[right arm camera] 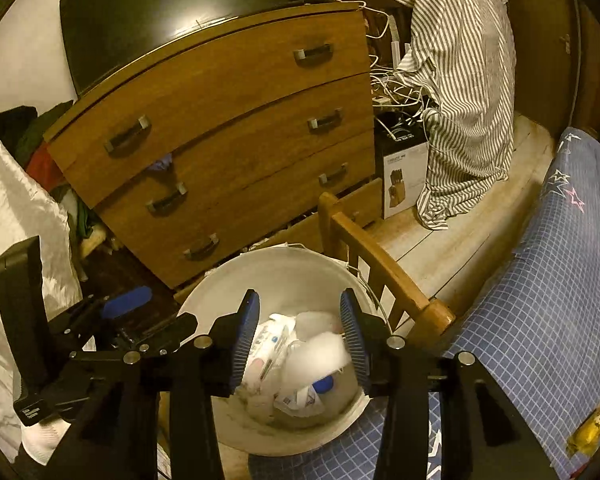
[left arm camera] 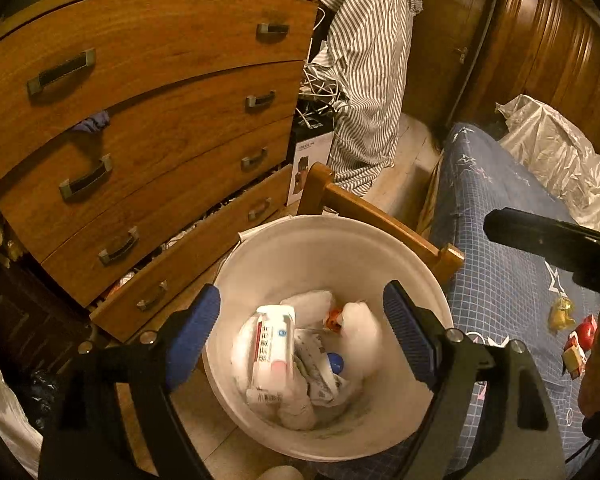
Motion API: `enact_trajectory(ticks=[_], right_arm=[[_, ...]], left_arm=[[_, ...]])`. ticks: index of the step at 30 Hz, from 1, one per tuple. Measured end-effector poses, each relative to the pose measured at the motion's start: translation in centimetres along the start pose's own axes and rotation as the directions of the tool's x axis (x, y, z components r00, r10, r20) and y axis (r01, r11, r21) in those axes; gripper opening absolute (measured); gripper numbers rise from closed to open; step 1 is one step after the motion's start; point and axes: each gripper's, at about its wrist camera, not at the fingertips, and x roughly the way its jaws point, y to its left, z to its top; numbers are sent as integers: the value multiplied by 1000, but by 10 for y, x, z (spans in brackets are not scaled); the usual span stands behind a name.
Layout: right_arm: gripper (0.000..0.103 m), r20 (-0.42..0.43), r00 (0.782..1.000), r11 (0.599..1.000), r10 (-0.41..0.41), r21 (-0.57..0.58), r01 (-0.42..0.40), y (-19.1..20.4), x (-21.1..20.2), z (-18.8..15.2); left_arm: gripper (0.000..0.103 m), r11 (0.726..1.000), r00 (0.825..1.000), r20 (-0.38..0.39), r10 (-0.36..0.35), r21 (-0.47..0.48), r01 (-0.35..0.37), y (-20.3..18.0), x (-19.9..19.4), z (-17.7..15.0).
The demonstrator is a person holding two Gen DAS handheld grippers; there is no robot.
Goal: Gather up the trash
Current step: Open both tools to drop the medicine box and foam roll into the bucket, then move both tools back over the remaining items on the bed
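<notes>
A white trash bucket (left arm camera: 300, 248) stands on the floor between the dresser and the bed; it also shows in the right wrist view (right arm camera: 284, 268). Inside lie a white and red box (left arm camera: 274, 350), crumpled tissues (left arm camera: 360, 332) and a blue cap (left arm camera: 335, 362). My left gripper (left arm camera: 302, 334) is open and empty above the bucket. My right gripper (right arm camera: 300, 340) is open and empty above the bucket, over a blurred white tissue (right arm camera: 324, 350). A yellow wrapper (left arm camera: 562, 312) and red and white wrappers (left arm camera: 580, 342) lie on the blue bedsheet.
A wooden dresser (left arm camera: 160, 120) with its bottom drawer (left arm camera: 204, 252) pulled open stands behind the bucket. A wooden bed frame rail (left arm camera: 380, 220) runs beside the bucket. Striped cloth (left arm camera: 368, 80) hangs at the back. A white plastic bag (left arm camera: 556, 156) lies on the bed.
</notes>
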Motion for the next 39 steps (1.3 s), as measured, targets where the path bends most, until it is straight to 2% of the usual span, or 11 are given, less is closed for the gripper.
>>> enact_trajectory(ticks=[8, 12, 14, 18, 23, 25, 28, 30, 32, 36, 39], right_arm=[[44, 43, 999, 999, 7, 33, -9, -18, -35, -32], [44, 84, 996, 998, -20, 64, 14, -43, -67, -75], [46, 105, 992, 995, -63, 86, 54, -64, -89, -109], [51, 127, 982, 981, -138, 153, 118, -114, -127, -182], [53, 116, 956, 935, -271, 265, 234, -191, -182, -292], [53, 96, 945, 911, -314, 311, 271, -220, -200, -330], [53, 62, 921, 861, -385, 383, 334, -263, -224, -385], [53, 40, 912, 830, -408, 433, 352, -287, -235, -415], [53, 30, 910, 804, -413, 480, 349, -309, -245, -442], [53, 49, 915, 795, -400, 515, 320, -328, -252, -467], [55, 77, 922, 793, -380, 541, 282, -339, -256, -479]], left_arm=[[80, 999, 999, 0, -32, 28, 32, -26, -10, -14], [80, 993, 996, -14, -90, 73, 91, -61, -13, -34], [80, 984, 990, -32, -135, 112, 138, -86, -10, -50], [80, 949, 968, -115, -222, 202, 242, -150, 6, -91], [80, 879, 916, -262, -304, 295, 376, -238, 36, -151], [80, 855, 903, -295, -311, 328, 402, -263, 43, -169], [80, 822, 899, -304, -314, 387, 417, -300, 47, -186], [80, 800, 892, -315, -324, 412, 436, -322, 49, -195], [80, 763, 883, -337, -328, 457, 457, -352, 52, -205], [81, 712, 883, -336, -329, 526, 465, -401, 57, -214], [81, 704, 876, -342, -339, 525, 478, -430, 64, -208]])
